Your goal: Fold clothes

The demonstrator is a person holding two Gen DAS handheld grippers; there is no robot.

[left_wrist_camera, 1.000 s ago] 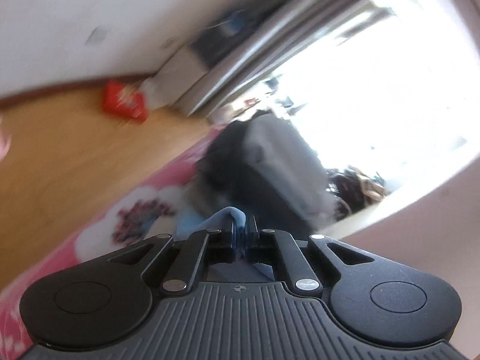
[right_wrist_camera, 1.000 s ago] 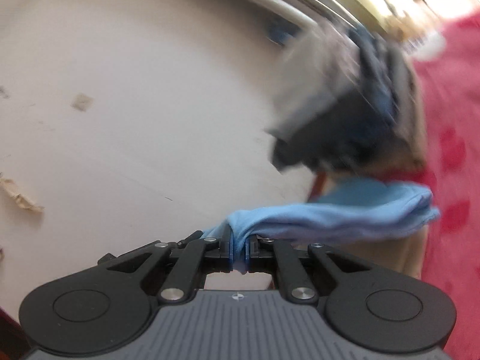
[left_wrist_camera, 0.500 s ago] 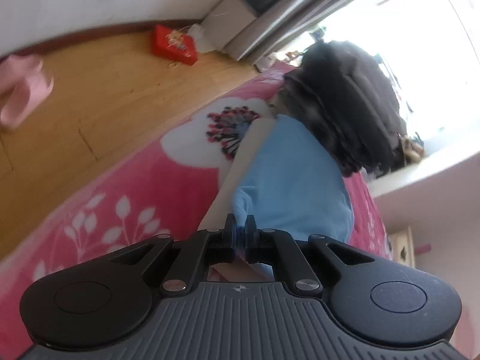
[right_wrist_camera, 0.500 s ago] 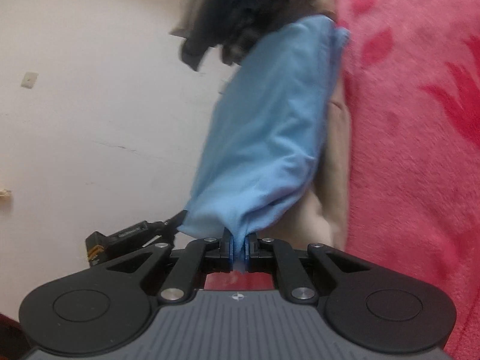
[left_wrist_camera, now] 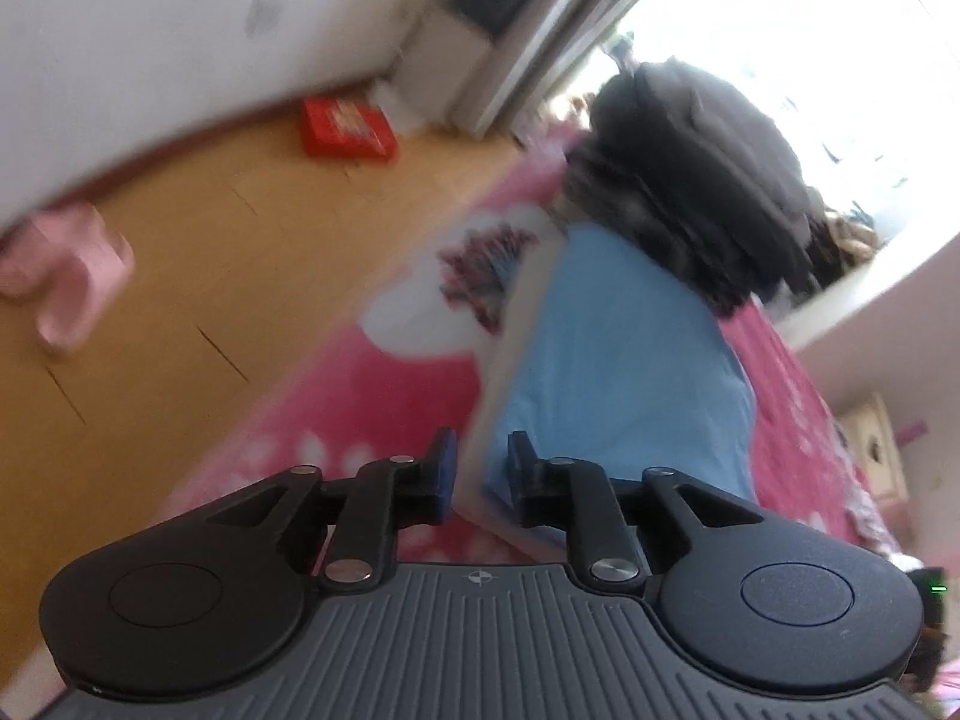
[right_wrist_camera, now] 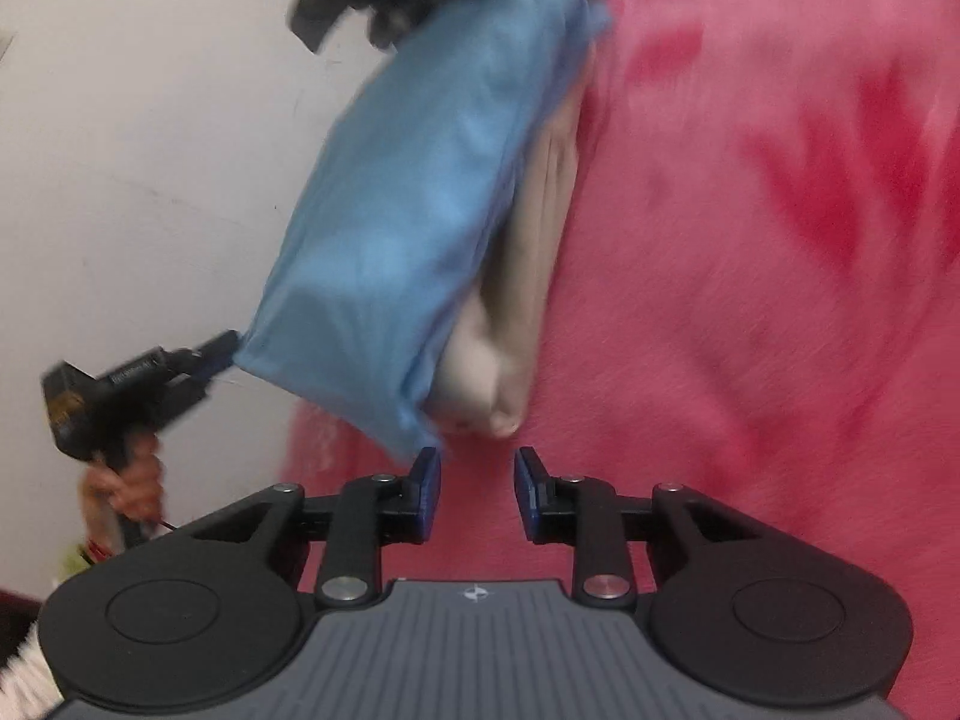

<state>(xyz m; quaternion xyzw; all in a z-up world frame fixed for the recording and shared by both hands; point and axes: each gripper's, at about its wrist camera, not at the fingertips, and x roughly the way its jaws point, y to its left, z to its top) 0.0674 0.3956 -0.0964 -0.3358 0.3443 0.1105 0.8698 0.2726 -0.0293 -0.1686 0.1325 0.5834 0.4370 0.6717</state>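
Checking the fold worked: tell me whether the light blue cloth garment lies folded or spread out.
Folded. The light blue cloth garment lies as a narrow doubled strip on a beige folded garment, on the pink fleece blanket.

Red box (left_wrist_camera: 348, 135) on wooden floor (left_wrist_camera: 180, 276) near white wall (left_wrist_camera: 150, 30) — pink slipper (left_wrist_camera: 66, 282) well apart — bright window (left_wrist_camera: 810, 60).

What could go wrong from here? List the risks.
1. The blue garment overhangs the beige folded piece, so its edge may slump and unfold.
2. The right gripper, jaws just opened, sits at a corner; withdrawing could snag it.
3. The dark clothes pile touches its far end and may topple onto it.
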